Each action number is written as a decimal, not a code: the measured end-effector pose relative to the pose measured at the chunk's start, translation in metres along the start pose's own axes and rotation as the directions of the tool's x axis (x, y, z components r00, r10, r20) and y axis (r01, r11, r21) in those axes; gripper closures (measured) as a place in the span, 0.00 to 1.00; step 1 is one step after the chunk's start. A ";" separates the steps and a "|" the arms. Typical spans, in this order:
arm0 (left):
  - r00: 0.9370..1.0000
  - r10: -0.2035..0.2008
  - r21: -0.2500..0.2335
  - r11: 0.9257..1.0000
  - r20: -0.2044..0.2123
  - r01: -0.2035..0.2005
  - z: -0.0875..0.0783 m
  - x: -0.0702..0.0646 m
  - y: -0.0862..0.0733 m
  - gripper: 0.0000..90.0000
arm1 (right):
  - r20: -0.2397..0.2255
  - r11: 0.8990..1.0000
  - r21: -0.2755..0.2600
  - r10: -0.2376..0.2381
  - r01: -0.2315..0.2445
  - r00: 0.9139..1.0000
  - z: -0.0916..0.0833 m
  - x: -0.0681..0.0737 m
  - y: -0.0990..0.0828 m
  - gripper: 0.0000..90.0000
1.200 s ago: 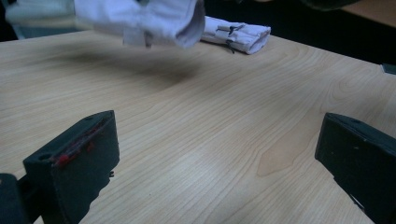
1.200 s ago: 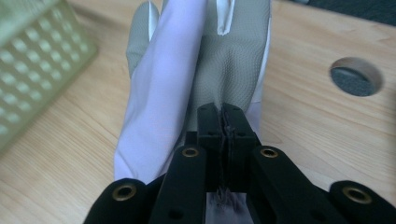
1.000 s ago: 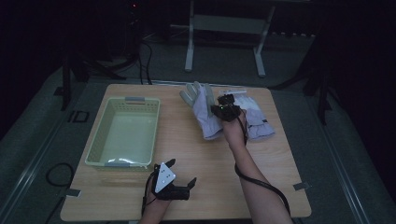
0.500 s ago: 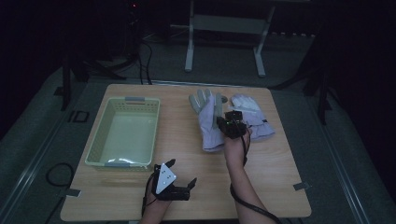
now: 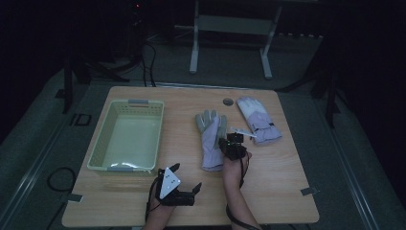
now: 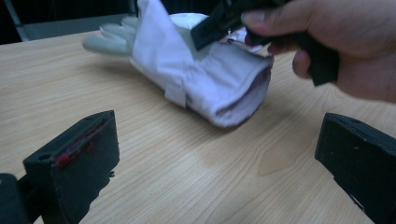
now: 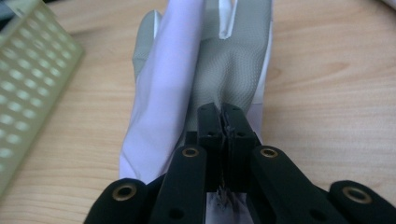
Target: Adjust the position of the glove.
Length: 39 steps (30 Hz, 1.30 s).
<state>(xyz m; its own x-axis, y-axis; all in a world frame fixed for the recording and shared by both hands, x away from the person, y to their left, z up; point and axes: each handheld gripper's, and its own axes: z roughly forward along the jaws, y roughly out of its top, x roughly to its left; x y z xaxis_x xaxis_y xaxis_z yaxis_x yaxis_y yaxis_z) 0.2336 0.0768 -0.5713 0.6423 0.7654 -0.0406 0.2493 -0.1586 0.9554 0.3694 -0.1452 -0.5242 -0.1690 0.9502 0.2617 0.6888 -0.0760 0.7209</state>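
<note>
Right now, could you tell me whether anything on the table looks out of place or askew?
Nothing is spilled or damaged. The near glove lies slightly rumpled, its cuff pinched in the right tongs; the other glove lies flat beside it, and the basket sits square.

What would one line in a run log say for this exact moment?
right gripper: jaws shut, pinching cuff of near glove | left gripper: jaws open, holding nothing | far glove: flat on table | basket: empty

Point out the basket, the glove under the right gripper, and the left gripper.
basket (image 5: 111,123): high view, left wall.
near glove (image 5: 208,143): high view, back of the palm.
left gripper (image 5: 187,176): high view, midway between its fingertips.
</note>
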 end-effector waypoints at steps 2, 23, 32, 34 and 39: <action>1.000 -0.001 -0.002 1.000 0.002 0.001 0.000 0.000 0.000 0.00 | 0.017 1.000 0.019 -0.008 0.007 1.000 0.005 0.000 -0.005 0.97; 1.000 0.000 0.000 1.000 0.001 0.000 0.000 0.000 0.000 0.00 | 0.023 0.969 0.067 -0.238 0.236 0.971 -0.016 -0.013 0.030 0.55; 1.000 -0.009 -0.002 1.000 0.002 0.009 0.001 0.000 0.000 0.00 | 0.055 0.958 0.043 -0.287 0.285 0.956 -0.037 -0.053 0.068 0.50; 1.000 -0.009 -0.002 1.000 0.002 0.009 0.001 0.000 0.000 0.00 | 0.039 0.957 0.051 -0.286 0.284 0.957 -0.040 -0.061 0.075 0.51; 1.000 -0.003 -0.001 1.000 0.001 0.003 0.000 0.000 0.000 0.00 | 0.019 0.944 0.014 -0.330 0.330 0.944 -0.049 -0.074 0.098 0.51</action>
<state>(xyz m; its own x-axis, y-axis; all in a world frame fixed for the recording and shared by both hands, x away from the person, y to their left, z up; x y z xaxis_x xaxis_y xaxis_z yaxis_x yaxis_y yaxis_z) 0.2340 0.0765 -0.5714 0.6423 0.7652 -0.0434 0.2505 -0.1561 0.9555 0.4148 -0.2380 -0.4418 -0.3736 0.9276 -0.0029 0.6045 0.2458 0.7578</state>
